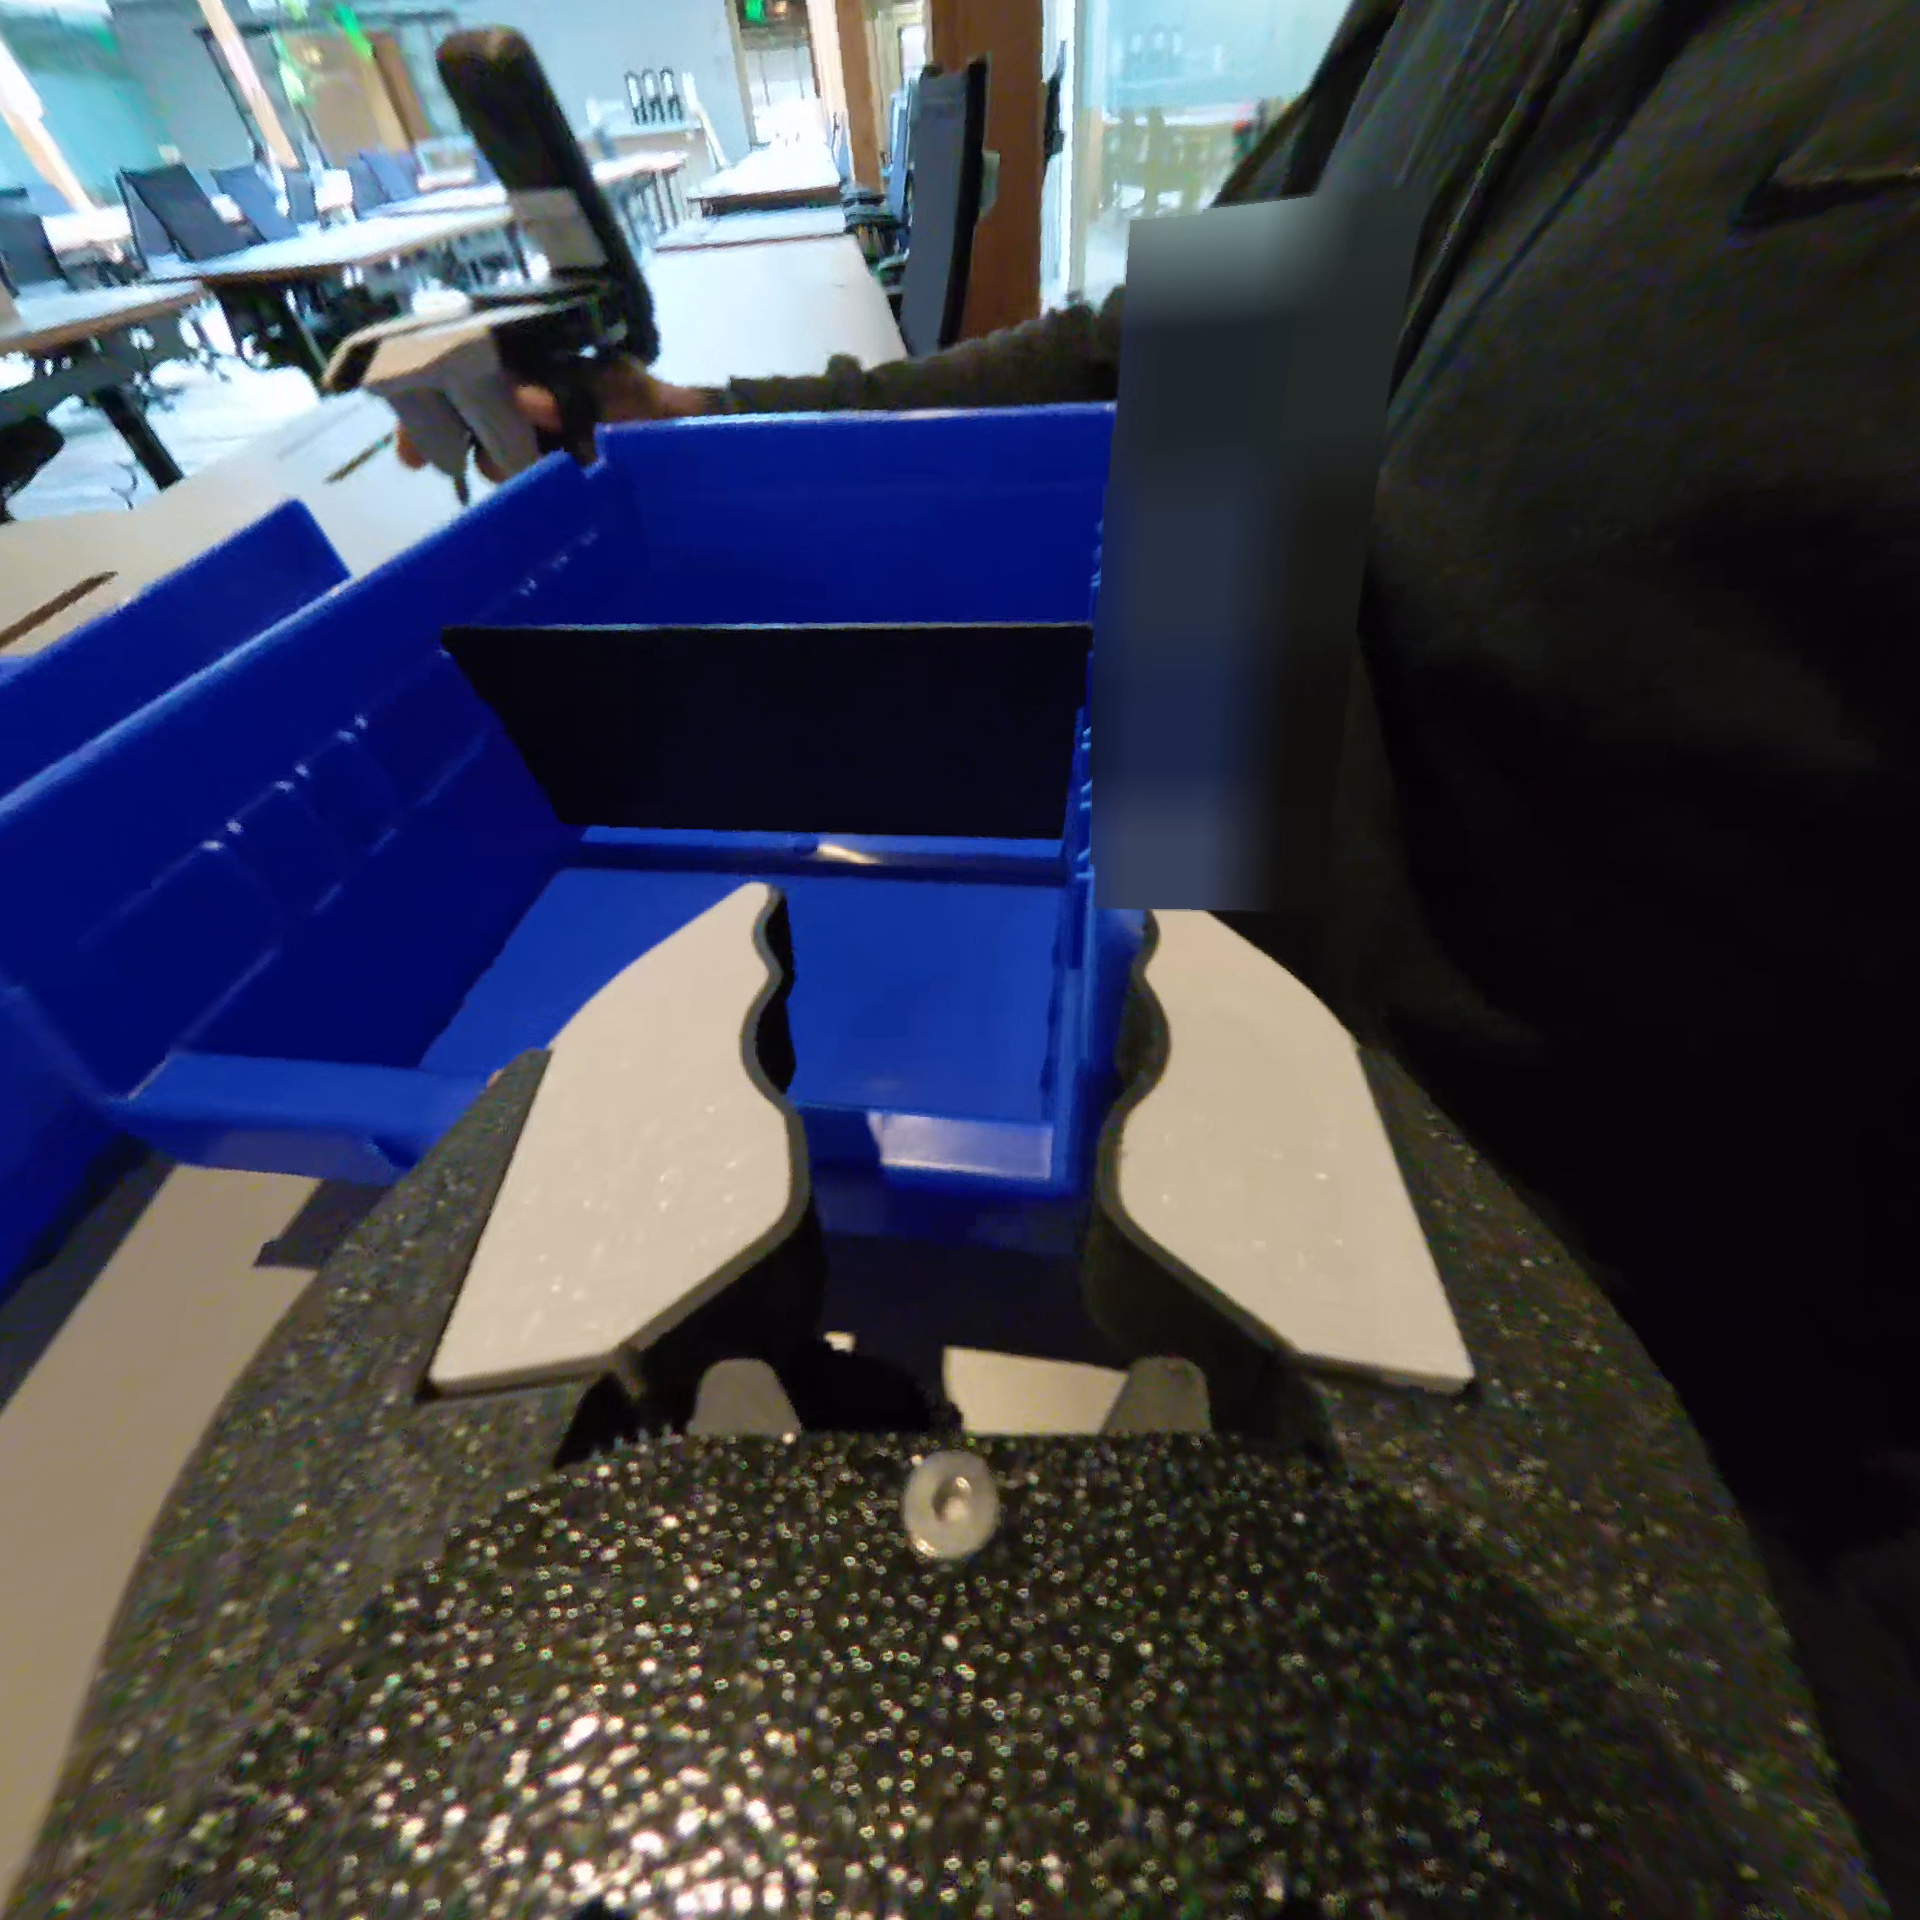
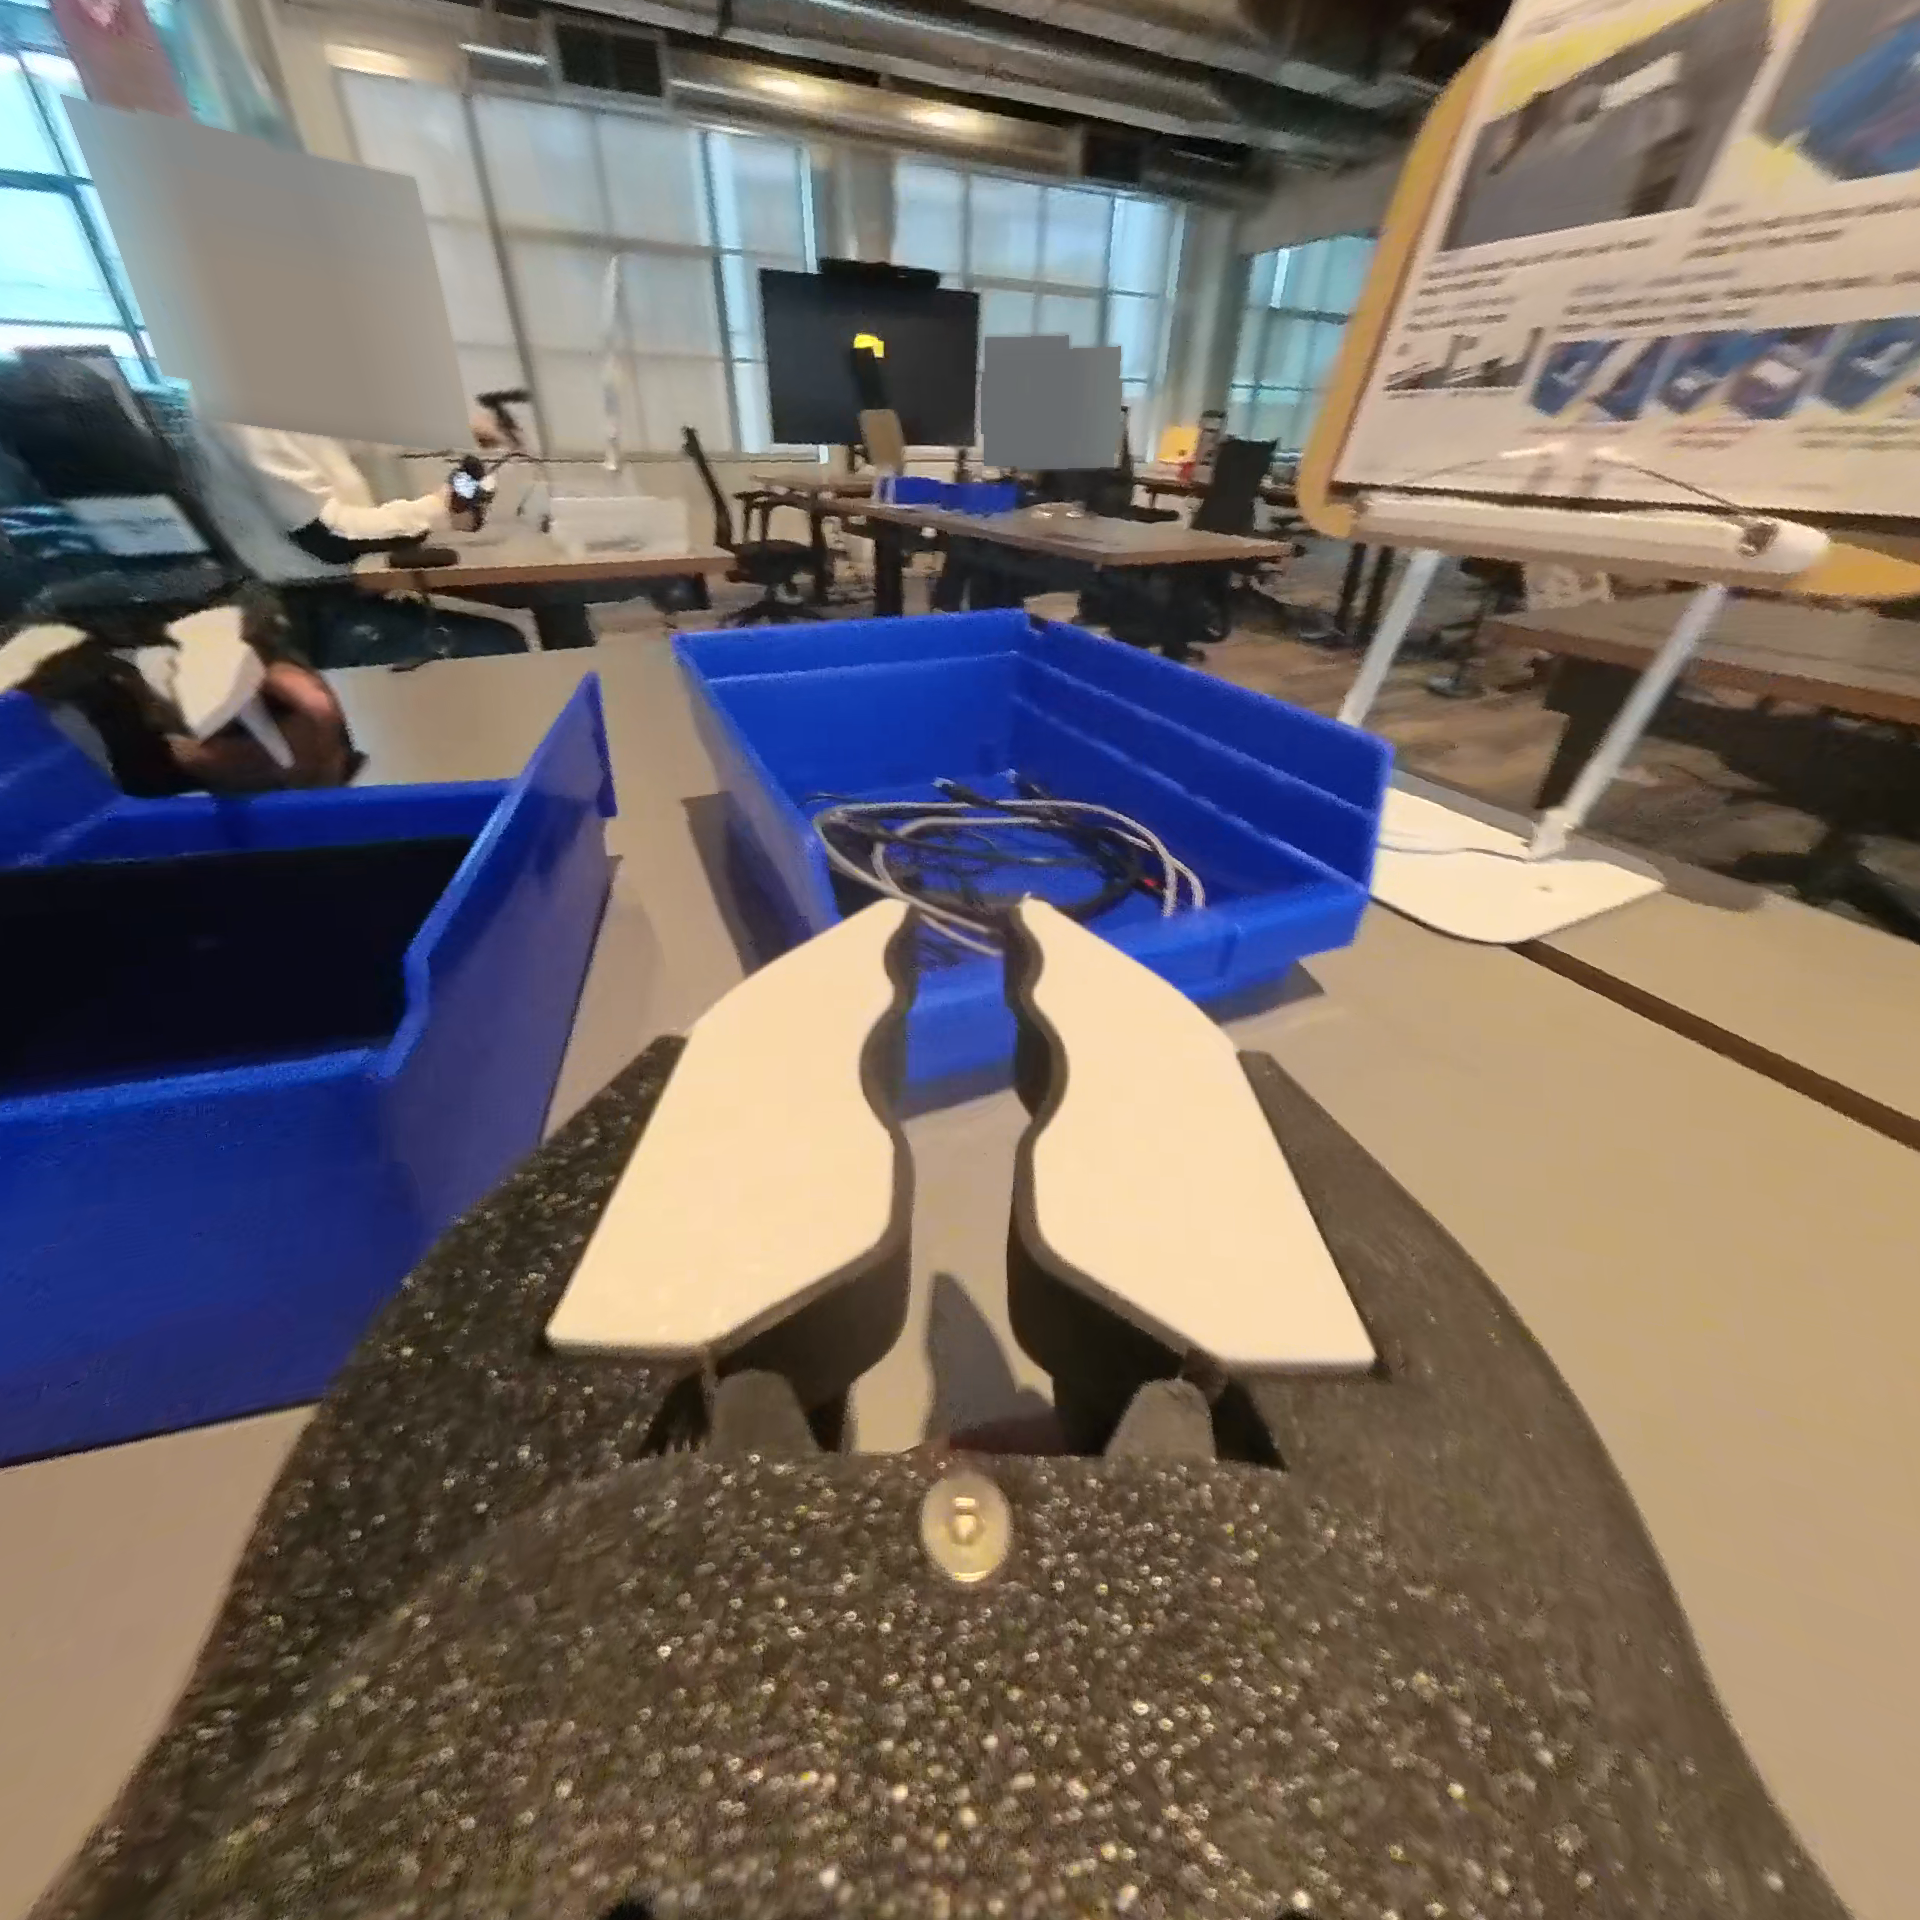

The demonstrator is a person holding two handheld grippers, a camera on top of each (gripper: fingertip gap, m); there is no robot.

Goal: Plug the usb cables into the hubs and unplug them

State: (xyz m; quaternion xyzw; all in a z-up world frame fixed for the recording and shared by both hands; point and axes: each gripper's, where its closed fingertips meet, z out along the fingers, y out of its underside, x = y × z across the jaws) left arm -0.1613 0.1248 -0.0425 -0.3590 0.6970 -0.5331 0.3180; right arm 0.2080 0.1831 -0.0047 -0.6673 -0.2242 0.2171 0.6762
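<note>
Your left gripper (image 1: 961, 914) has its jaws spread wide with nothing between them, held over the near end of a blue bin (image 1: 312, 883). A black divider (image 1: 769, 727) stands across that bin at 12 o'clock of the fingertips. Your right gripper (image 2: 961, 914) is parted by a narrow gap and is also empty, hovering over the grey table (image 2: 1455, 1195). The usb cables (image 2: 997, 847) lie coiled in a second blue bin (image 2: 1299, 914) at 12 o'clock, just beyond the fingertips. No hub is identifiable in either view. A poster stand (image 2: 1621, 499) sits at 2 o'clock.
</note>
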